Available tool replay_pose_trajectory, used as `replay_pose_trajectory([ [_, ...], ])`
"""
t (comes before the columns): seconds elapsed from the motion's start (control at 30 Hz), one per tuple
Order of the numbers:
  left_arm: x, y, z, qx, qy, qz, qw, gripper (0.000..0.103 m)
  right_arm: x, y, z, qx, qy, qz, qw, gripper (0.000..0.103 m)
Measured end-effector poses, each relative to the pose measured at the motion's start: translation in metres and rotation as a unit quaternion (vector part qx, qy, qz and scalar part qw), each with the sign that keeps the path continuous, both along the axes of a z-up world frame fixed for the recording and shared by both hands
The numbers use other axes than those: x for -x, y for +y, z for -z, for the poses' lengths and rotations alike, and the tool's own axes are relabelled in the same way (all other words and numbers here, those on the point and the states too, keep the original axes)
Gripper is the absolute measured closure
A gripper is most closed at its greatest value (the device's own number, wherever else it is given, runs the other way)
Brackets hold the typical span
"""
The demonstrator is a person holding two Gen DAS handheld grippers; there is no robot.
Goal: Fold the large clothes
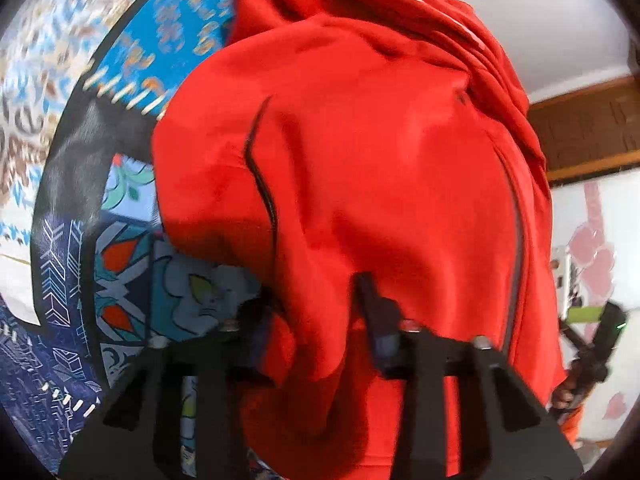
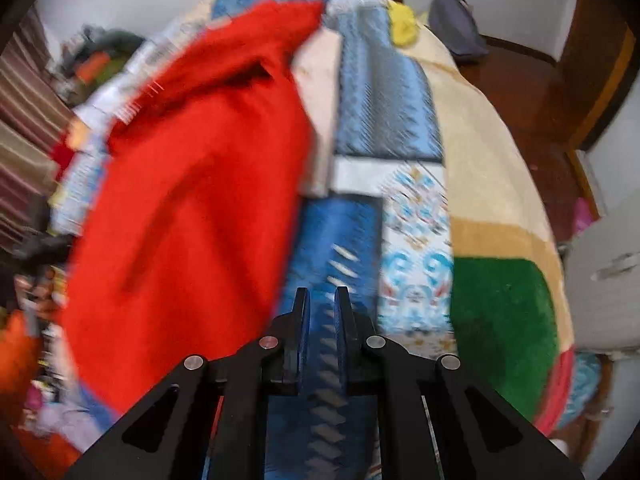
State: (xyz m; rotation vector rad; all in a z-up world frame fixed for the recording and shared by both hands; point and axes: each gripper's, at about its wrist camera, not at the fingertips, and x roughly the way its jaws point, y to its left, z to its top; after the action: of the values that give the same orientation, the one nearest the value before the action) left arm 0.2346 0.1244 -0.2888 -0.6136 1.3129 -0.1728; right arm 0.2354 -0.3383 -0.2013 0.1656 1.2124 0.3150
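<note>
Red fabric of the garment (image 1: pixel 380 168) is bunched between the left gripper (image 1: pixel 320 304) jaws, which clamp a fold and hold it up over the patterned bedspread (image 1: pixel 132 280). Its long axis runs from that grip away up the bed, dark zip lengthwise. Right gripper (image 2: pixel 322 308) is closed on nothing; I judge this the lift-and-spread step, which next calls for it to take a second edge.
</note>
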Motion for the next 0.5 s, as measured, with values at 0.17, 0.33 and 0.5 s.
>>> replay_pose_trajectory([
  [0.17,-0.009,-0.037,-0.028,-0.089,-0.021,0.056,0.9942,0.089,0.013,0.029,0.007,-0.020,0.044,-0.042,0.998,0.096],
  [0.33,-0.009,-0.066,-0.061,-0.140,-0.067,0.096,0.9833,0.089,0.017,0.042,0.021,0.087,-0.002,-0.039,0.995,0.096],
  [0.5,-0.009,-0.082,-0.070,-0.184,-0.086,0.120,0.9718,0.089,0.000,0.030,0.031,0.066,0.017,-0.041,0.997,0.096],
])
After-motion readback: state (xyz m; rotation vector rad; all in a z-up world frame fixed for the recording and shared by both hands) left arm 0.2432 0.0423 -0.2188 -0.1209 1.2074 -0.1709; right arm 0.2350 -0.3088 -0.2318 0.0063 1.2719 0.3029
